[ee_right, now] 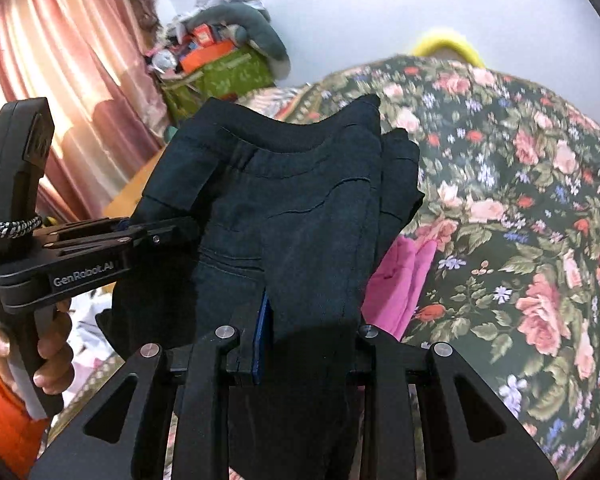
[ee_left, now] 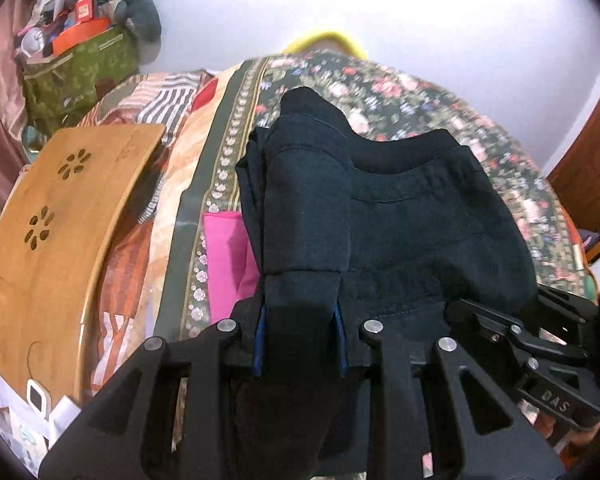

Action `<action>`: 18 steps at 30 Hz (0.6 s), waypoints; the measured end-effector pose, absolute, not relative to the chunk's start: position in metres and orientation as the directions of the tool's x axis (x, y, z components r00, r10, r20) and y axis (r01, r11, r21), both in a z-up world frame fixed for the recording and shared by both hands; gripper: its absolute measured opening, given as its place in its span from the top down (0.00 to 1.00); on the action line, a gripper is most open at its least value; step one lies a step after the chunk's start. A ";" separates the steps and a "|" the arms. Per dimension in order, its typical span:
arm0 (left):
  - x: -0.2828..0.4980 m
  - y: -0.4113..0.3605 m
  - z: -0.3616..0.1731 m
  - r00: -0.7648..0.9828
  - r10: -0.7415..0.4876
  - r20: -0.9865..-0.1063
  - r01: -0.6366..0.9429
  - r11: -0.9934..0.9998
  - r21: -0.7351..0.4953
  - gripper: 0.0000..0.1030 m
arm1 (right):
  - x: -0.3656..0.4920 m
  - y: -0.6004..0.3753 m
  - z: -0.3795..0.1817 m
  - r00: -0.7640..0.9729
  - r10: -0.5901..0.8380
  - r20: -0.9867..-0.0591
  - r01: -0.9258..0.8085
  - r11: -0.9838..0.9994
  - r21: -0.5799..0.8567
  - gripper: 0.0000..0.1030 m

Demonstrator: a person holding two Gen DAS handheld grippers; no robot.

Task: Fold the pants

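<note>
Stuffed with clutter, a green bag (ee_left: 80, 68) is seen upper left. Dark pants (ee_left: 380, 216) are gripped by both grippers' fingers (ee_left: 262, 336) above a floral bed (ee_right: 520, 200).

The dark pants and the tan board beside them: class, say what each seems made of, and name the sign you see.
The dark pants: probably a thick woven cotton, matt navy or black; stitched seams show and the cloth drapes in soft folds. The tan board: likely bamboo or light wood with a smooth, slight sheen; faint grain and flower-shaped cut-outs show.
</note>
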State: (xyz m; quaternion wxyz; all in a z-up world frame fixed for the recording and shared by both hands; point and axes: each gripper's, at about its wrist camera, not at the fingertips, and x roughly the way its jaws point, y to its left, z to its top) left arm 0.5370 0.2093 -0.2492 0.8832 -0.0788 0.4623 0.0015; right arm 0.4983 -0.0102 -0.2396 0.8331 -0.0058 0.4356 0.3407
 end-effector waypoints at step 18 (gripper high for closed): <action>0.504 0.210 -0.240 0.562 -0.045 -0.826 -0.163 0.973 -0.164 0.50 | 0.453 -0.066 -0.214 0.423 0.519 -0.743 -0.509 0.814 0.279 0.58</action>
